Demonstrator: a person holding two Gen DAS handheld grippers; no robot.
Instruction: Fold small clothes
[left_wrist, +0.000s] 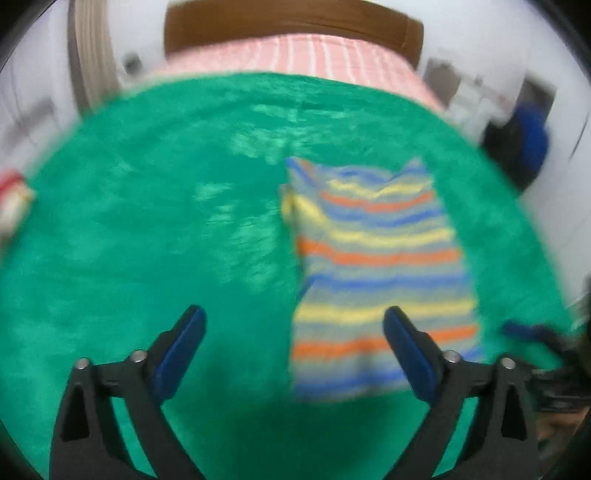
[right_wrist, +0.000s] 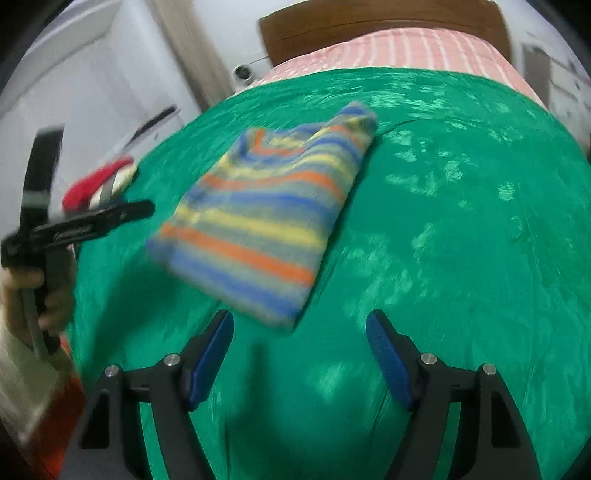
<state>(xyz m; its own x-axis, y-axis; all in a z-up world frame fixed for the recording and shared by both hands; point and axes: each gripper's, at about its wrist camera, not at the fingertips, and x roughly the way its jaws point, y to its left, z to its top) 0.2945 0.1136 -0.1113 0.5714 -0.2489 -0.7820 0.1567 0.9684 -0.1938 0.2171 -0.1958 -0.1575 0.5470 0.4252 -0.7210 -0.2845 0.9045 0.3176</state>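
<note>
A: Status on your grippers?

B: Your left gripper (left_wrist: 293, 321) is spread wide, nothing between the pads, hovering over the green blanket (left_wrist: 147, 229). Its right finger overlaps the striped sweater (left_wrist: 376, 266) in view, but can't tell if it's touching. Both views are motion-blurred.

A: And the right one?

B: Your right gripper (right_wrist: 299, 328) is also wide apart and holding nothing. The near corner of the sweater sits just ahead of the gap between the fingers, no contact seen.

A: Where's the sweater exactly?

B: Lying on the blanket on the bed, folded into a narrow rectangle w/ blue, yellow, orange and grey stripes. Neck end points toward the headboard (right_wrist: 384, 26), hem end toward you. From the right wrist view it's angled, left of center. From the left wrist view it's right of center.

A: Anything else around?

B: Pink striped sheet (left_wrist: 295, 55) showing beyond the blanket edge, near the headboard. Red and white cloth (right_wrist: 99, 181) at the blanket's left edge, well apart from the sweater. In the right wrist view you can see your left hand (right_wrist: 33, 299) gripping the other tool's handle at far left.
</note>
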